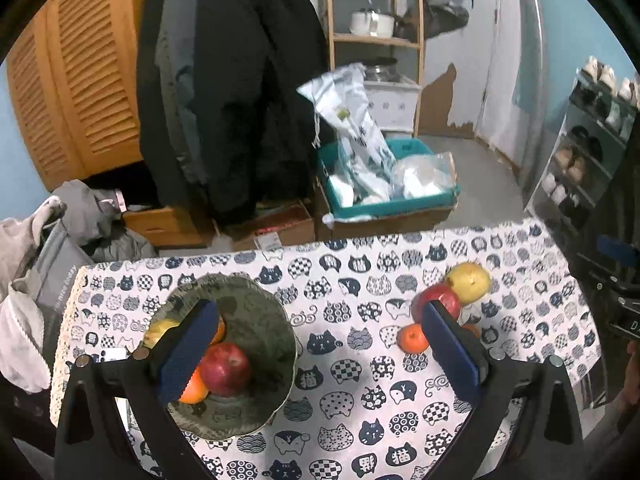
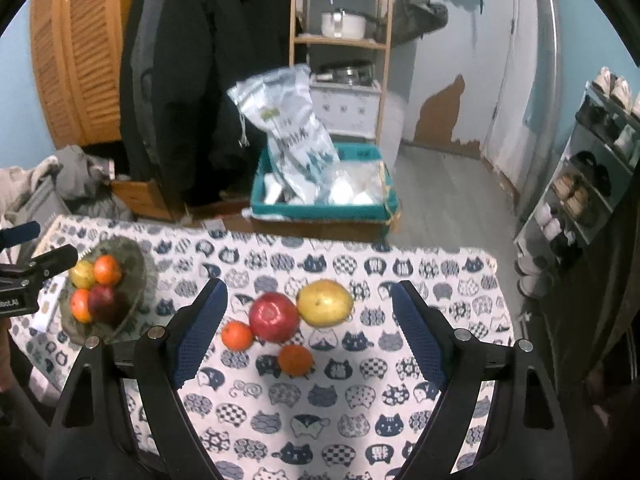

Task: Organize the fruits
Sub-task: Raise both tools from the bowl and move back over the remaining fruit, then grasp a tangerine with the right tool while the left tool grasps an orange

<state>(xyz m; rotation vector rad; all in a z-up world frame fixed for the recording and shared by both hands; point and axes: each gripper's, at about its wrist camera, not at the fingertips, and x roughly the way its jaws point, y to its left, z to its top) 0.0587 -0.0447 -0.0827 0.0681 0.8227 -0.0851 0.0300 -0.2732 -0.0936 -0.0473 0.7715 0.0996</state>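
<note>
The step in hand is the transfer of loose fruit into the dark green, wavy-rimmed ceramic bowl (image 2: 136, 280), which stands at the left of the tabletop (image 2: 400, 400) covered with a white cloth printed with blue cat faces. The bowl already holds a red apple (image 1: 226, 368), two orange fruits and a yellow one.

Four fruits are not yet collected. They lie in a close cluster right of the bowl and well apart from it: a large red apple (image 2: 274, 316), a yellow pear-shaped fruit (image 2: 325, 302) touching it, a small orange tangerine (image 2: 237, 335) just left of it, and a second tangerine (image 2: 295, 359) in front.

The right hand-held gripper (image 2: 308, 332) hovers above this cluster with its blue-padded jaws spread wide and nothing between the pads. The left hand-held gripper (image 1: 320, 344) is likewise spread and empty; its left pad hangs over the bowl.

The next move appears to call for lowering the right hand-held gripper onto one fruit. Judged from the layout, the front tangerine stands clearest of its neighbours. The round, smooth fruits are likely to roll if nudged, so the pads should straddle the chosen fruit squarely before closing.
</note>
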